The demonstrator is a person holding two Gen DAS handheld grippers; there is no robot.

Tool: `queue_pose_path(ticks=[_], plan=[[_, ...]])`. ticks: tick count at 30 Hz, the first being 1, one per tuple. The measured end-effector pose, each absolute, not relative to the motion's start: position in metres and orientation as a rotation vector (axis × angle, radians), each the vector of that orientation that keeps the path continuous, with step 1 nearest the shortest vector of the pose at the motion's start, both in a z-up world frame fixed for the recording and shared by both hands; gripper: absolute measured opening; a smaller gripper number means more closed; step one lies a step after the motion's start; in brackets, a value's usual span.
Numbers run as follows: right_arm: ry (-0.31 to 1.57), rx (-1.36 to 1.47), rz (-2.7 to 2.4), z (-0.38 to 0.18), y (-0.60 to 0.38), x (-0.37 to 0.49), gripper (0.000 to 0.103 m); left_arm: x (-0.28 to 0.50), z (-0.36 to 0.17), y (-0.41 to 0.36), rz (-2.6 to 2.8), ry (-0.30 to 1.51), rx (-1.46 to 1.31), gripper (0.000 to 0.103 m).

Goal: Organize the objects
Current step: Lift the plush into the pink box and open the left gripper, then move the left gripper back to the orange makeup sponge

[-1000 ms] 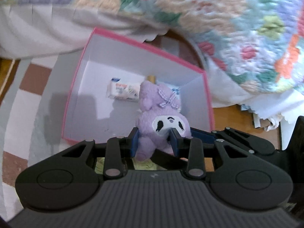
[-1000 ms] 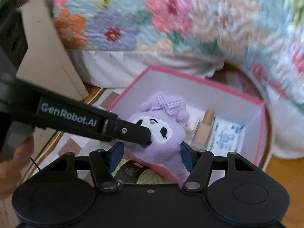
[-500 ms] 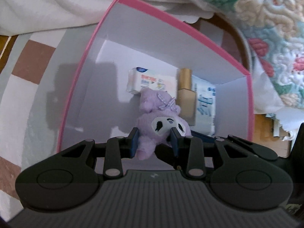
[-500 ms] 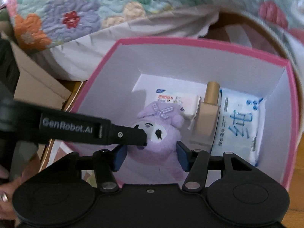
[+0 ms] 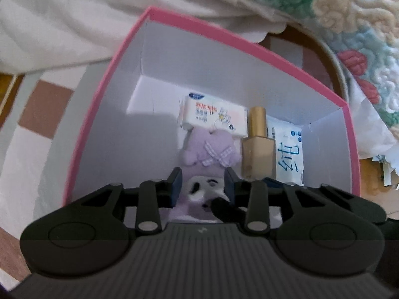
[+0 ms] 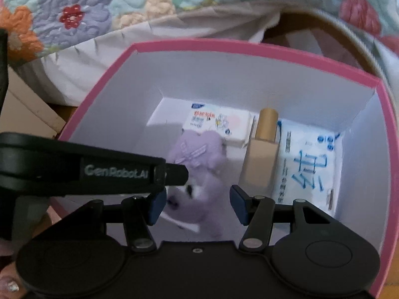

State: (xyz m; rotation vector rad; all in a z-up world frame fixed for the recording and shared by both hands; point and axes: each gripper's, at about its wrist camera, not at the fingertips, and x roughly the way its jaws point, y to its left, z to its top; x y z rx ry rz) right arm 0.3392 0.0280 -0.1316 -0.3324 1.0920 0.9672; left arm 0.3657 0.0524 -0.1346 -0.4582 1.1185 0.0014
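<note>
Left hand-held gripper (image 5: pixel 202 183) is clenched on the purple plush (image 5: pixel 208 149), pads at both sides of its face, toy down inside the pink box (image 5: pixel 249 42) with head and bow pointing to 12 o'clock. Right hand-held gripper (image 6: pixel 197 203) is released: jaws spread, plush (image 6: pixel 199 174) between them, not pinched; whether a pad grazes it, cannot tell.

Box contents in the left wrist view: tissue pack (image 5: pixel 214 114) at 12 o'clock of the plush, touching its head; beige bottle with gold cap (image 5: pixel 258 147) lying just beside it at 3 o'clock; white wipes pack with blue print (image 5: pixel 289 154) beyond the bottle, against the right wall.

Box sits on a checked rug (image 5: pixel 37 114); floral quilt (image 5: pixel 349 7) at 12 to 2 o'clock.
</note>
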Motion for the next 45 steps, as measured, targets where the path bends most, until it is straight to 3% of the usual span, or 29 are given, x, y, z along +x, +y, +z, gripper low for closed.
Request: queue_pose_path(ticks=[9, 27, 38, 45], plan=[[0.962, -0.384, 1.005, -0.08, -0.007, 0.311, 0.071, 0.322, -0.064, 0.048, -0.087, 1.044, -0.289, 0.052], [0.788, -0.477, 1.126, 0.066, -0.061, 0.226, 0.08, 0.219, 0.059, 0.055, -0.165, 0.999, -0.189, 0.063], [0.838, -0.454, 1.149, 0.06, -0.105, 0.178, 0.093, 0.153, 0.038, 0.05, -0.197, 1.021, -0.192, 0.083], [0.786, -0.418, 1.27, 0.032, -0.128, 0.158, 0.093, 0.14, -0.004, 0.042, -0.189, 1.048, -0.189, 0.084]])
